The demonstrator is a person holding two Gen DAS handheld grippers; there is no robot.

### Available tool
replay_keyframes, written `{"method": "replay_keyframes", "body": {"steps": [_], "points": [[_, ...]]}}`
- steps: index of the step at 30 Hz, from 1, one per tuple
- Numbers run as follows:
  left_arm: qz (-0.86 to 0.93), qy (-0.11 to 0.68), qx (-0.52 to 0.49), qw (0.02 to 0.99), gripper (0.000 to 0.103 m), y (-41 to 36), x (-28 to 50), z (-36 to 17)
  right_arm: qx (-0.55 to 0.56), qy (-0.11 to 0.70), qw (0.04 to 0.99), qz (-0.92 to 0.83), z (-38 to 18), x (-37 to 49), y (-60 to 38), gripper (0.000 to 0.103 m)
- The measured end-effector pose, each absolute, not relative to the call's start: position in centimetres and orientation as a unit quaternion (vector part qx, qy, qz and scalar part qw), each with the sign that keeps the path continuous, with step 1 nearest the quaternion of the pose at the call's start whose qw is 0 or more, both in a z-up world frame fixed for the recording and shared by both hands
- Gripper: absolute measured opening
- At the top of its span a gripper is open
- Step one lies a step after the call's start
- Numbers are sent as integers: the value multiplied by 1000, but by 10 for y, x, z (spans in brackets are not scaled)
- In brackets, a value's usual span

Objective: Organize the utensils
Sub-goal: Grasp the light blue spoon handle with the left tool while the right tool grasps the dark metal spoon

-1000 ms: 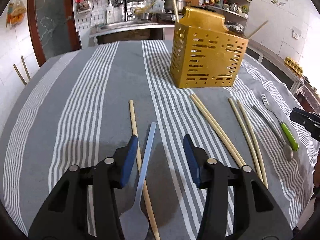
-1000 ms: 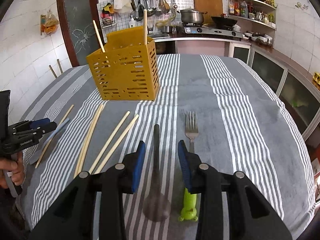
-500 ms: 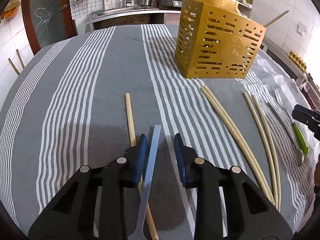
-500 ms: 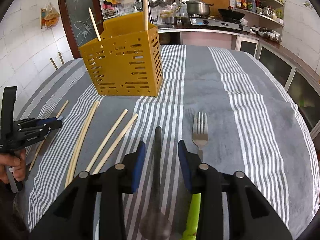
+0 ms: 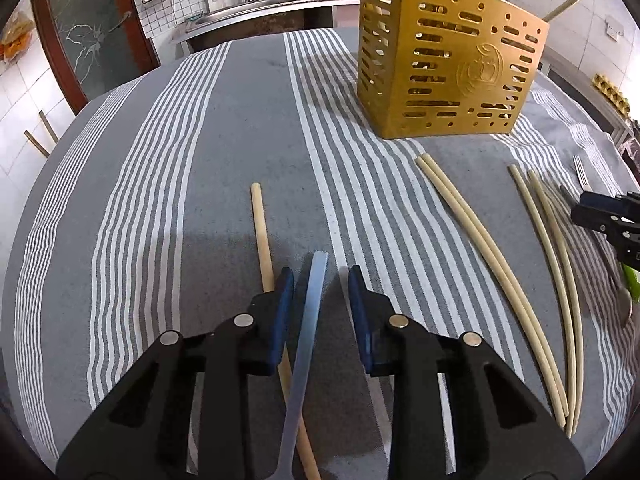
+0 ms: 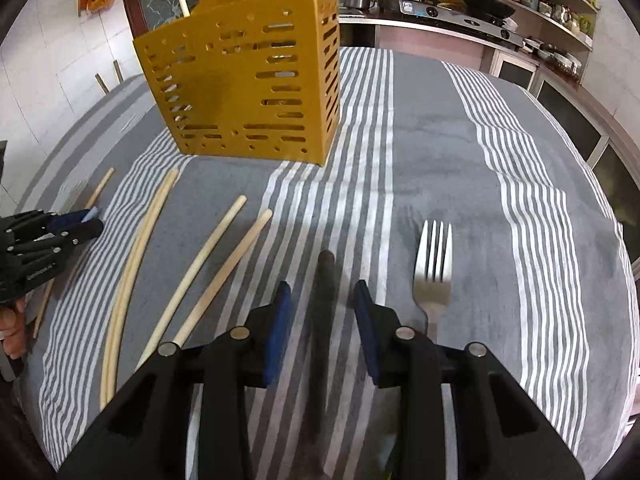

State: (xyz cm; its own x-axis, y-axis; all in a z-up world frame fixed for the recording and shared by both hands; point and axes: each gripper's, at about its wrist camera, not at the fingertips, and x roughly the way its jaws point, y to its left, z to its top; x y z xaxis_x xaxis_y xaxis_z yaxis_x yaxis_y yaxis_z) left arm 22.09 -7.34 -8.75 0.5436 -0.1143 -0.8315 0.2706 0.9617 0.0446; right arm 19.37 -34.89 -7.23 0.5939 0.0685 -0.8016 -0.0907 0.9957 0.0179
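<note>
Left wrist camera first: the left gripper (image 5: 318, 294) is moving lower and closer than a second ago, and its blue fingers (image 5: 282, 312) are now sitting much nearer together, one on each side of the flat blue spoon handle (image 5: 310, 320). The fingers are narrow but not touching the handle yet, so a small gap is showing on both sides. The single wooden chopstick (image 5: 262, 236) is lying just beside the handle and is slipping under the left finger, so it may get pinched too. This looks like the start of a pick-up. The yellow holder (image 5: 448, 60) is standing well apart on the striped worktop (image 5: 240, 120), with one stick poking out of its far right corner. Two pairs of pale chopsticks (image 5: 472, 240) are lying between the holder and the right side.

Right wrist camera next: the right gripper (image 6: 320, 304) is also coming closer to the holder (image 6: 248, 80) than before. Its fingers (image 6: 366, 320) are staying a little apart around the dark spoon handle (image 6: 324, 300), not squeezing it. The fork (image 6: 434, 264) is lying just beside it. Two sticks are standing up in the holder. Most utensils are waiting on the worktop.
</note>
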Motion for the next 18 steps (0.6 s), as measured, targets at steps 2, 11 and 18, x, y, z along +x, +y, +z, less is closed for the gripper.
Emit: {"method": "replay_keyframes", "body": {"steps": [2, 11, 18], "points": [[-110, 469, 78, 873, 27, -73, 223, -87, -14, 454, 890, 41, -72, 200, -346, 33], [-111, 470, 82, 872, 26, -76, 223, -87, -17, 474, 879, 38, -78, 214, -346, 10], [-114, 470, 78, 871, 25, -74, 226, -86, -3, 471, 881, 41, -71, 209, -346, 9]]}}
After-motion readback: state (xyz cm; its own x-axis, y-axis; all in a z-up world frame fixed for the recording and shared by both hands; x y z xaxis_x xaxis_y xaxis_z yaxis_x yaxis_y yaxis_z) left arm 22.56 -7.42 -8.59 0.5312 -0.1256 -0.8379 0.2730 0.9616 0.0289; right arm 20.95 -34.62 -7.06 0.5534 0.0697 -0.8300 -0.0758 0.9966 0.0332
